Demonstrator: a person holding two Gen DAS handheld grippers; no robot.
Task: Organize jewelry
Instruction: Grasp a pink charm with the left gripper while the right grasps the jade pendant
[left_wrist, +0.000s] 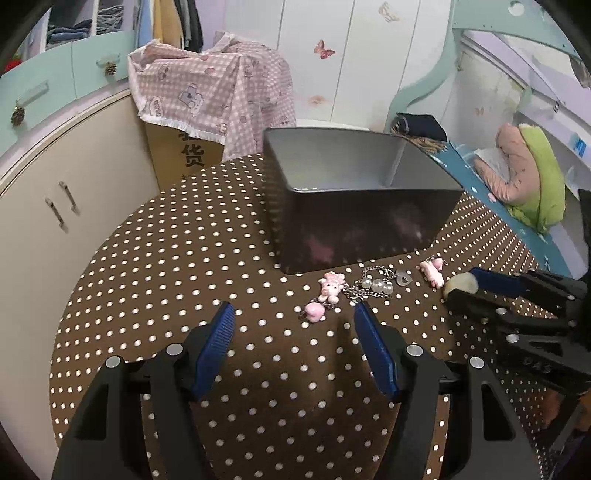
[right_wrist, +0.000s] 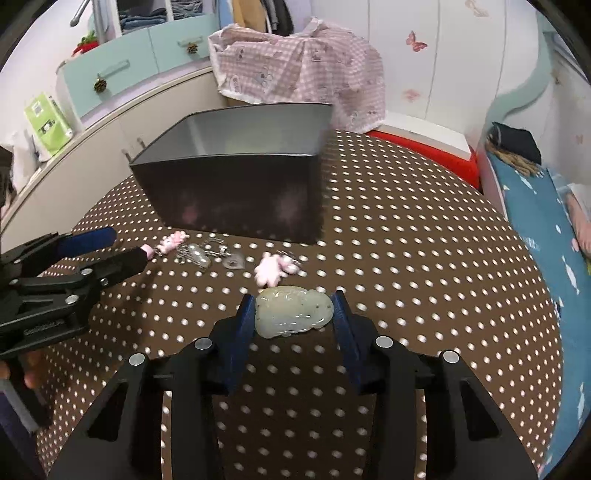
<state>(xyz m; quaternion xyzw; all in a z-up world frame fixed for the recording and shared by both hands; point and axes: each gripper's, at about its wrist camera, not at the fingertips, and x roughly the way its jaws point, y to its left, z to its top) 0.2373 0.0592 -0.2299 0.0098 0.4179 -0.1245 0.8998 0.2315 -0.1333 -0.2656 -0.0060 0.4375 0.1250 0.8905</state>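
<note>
The fingers (right_wrist: 248, 321) of the right gripper (right_wrist: 295, 317) clamp the jade pendant (right_wrist: 293, 312) for the tin box (right_wrist: 236, 192) at 12 o'clock, while the left gripper (left_wrist: 293, 332) waits with fingers apart near the charm bracelet (left_wrist: 369, 286) on the counter (left_wrist: 166, 277).

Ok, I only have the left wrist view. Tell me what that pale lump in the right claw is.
Observer: A pale green carved pendant, with relief work across its face.
Operator: Confirm the grip.
Observer: The right claw has a blue pad against each end of it, with no gap showing.
Operator: Now describe what is past the tin on the far right.
Observer: Beyond the tin and the table edge there is a red box with a white top.
</note>
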